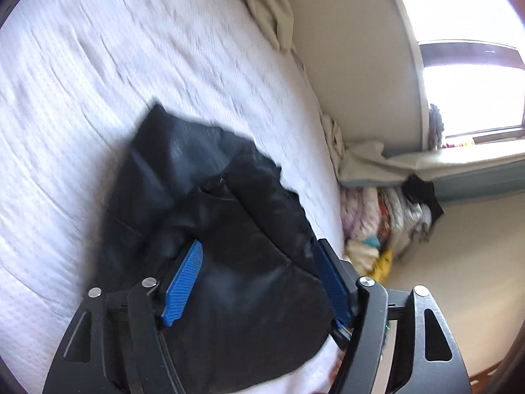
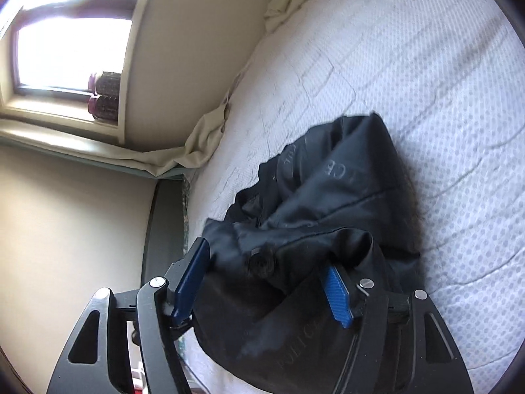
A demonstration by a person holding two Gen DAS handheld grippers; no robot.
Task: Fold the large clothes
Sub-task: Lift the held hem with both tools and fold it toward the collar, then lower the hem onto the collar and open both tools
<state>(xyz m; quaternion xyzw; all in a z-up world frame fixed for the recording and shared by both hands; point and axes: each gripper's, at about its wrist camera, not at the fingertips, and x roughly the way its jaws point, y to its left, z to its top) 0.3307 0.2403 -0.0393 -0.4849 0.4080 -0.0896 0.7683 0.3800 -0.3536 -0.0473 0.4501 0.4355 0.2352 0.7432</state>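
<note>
A black jacket (image 1: 203,216) lies crumpled on a white quilted bed (image 1: 98,82). In the left wrist view my left gripper (image 1: 259,279) hangs over the jacket, its blue pads (image 1: 185,277) spread wide with fabric between them but not pinched. In the right wrist view the same jacket (image 2: 328,203), with faint grey lettering, lies on the bed (image 2: 410,65). My right gripper (image 2: 269,282) is open just above it, pads (image 2: 338,295) wide apart around a raised fold with a button.
A beige wall (image 1: 354,59) and window (image 1: 469,82) run along the bed's far side. A cream sheet (image 1: 269,3) is bunched at the bed's edge. A pile of mixed clothes (image 1: 387,223) sits beside the bed. Jars stand on the windowsill (image 2: 105,98).
</note>
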